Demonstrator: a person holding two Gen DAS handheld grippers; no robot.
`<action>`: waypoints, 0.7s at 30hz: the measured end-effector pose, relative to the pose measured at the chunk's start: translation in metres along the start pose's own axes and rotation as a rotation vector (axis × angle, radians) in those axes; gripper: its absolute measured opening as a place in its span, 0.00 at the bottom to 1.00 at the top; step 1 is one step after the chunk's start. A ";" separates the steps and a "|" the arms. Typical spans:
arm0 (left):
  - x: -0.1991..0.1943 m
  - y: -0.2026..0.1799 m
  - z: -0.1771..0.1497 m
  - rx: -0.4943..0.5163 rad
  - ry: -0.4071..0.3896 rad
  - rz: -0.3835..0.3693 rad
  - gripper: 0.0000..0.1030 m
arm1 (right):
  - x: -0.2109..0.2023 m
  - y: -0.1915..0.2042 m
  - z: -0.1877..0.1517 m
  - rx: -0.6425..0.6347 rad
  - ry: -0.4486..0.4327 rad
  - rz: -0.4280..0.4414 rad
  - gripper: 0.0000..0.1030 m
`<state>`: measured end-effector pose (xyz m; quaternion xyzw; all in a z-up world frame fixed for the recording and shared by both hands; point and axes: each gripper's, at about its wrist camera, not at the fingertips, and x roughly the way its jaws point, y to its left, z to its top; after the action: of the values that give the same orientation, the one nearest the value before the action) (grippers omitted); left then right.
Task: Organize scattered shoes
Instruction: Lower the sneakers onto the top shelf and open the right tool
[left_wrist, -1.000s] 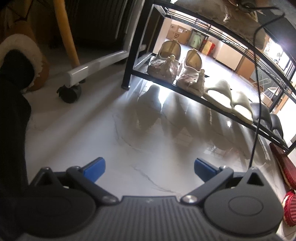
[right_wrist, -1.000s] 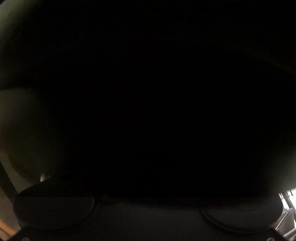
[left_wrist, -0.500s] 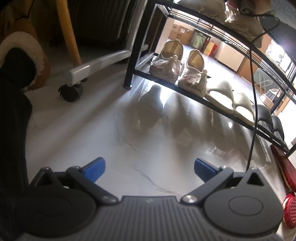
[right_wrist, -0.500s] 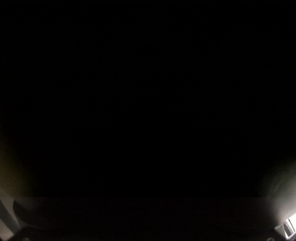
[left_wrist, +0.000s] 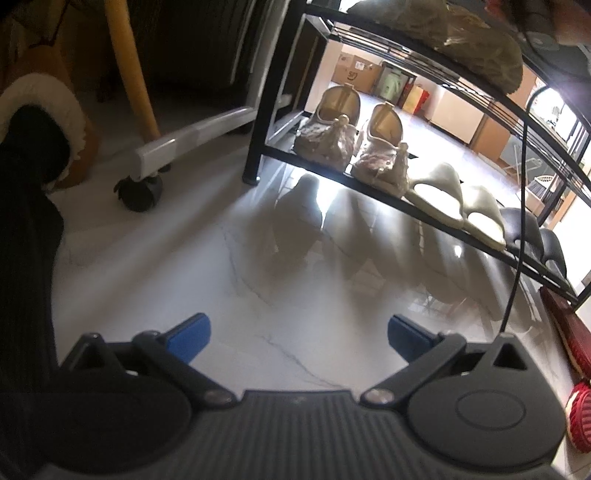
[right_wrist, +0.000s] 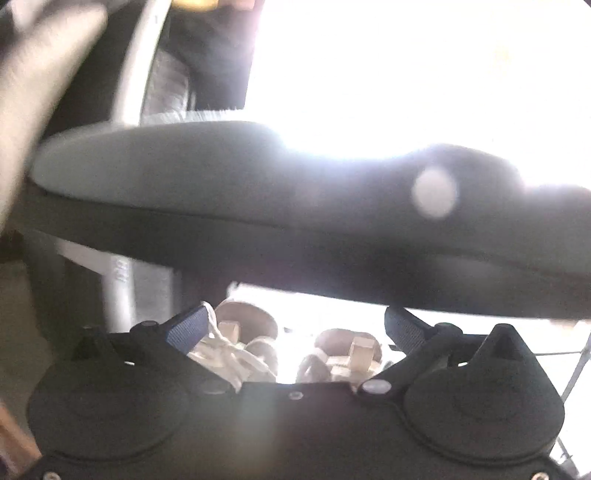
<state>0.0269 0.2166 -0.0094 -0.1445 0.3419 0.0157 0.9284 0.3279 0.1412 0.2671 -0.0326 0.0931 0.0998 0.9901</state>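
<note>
My left gripper (left_wrist: 295, 334) is open and empty, low over the white marble floor (left_wrist: 229, 280). Ahead stands a black metal shoe rack (left_wrist: 369, 177). Its lower shelf holds a pair of beige bow slippers (left_wrist: 380, 147), cream slides (left_wrist: 439, 192) and black shoes (left_wrist: 546, 240). A brownish shoe (left_wrist: 443, 33) lies on the upper shelf. Red shoes (left_wrist: 576, 417) lie on the floor at the right. My right gripper (right_wrist: 295, 325) is open and empty, with a large blurred dark shape (right_wrist: 295, 206) close in front. Below the shape I see white laces (right_wrist: 229, 354) and tan shoes (right_wrist: 347, 347).
A white frame on a black caster wheel (left_wrist: 140, 188) and a yellow pole (left_wrist: 129, 66) stand at the left. A fur-lined brown boot (left_wrist: 70, 110) on a dark-clothed leg is at the far left. A black cable (left_wrist: 521, 184) hangs across the rack.
The right wrist view was black and now shows light, the dark shape and shoes. The left gripper has edged slightly closer to the rack.
</note>
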 end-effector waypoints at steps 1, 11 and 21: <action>0.000 0.000 0.000 0.002 0.000 0.000 1.00 | -0.008 -0.001 -0.004 0.024 -0.005 0.021 1.00; 0.001 -0.002 -0.002 0.027 0.005 0.007 1.00 | -0.083 0.029 -0.084 -0.004 -0.031 0.106 1.00; 0.002 -0.001 -0.002 0.014 0.013 0.000 1.00 | -0.093 0.043 -0.114 -0.083 -0.008 0.061 0.73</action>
<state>0.0278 0.2152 -0.0118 -0.1381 0.3478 0.0126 0.9272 0.2095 0.1562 0.1713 -0.0702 0.0858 0.1340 0.9848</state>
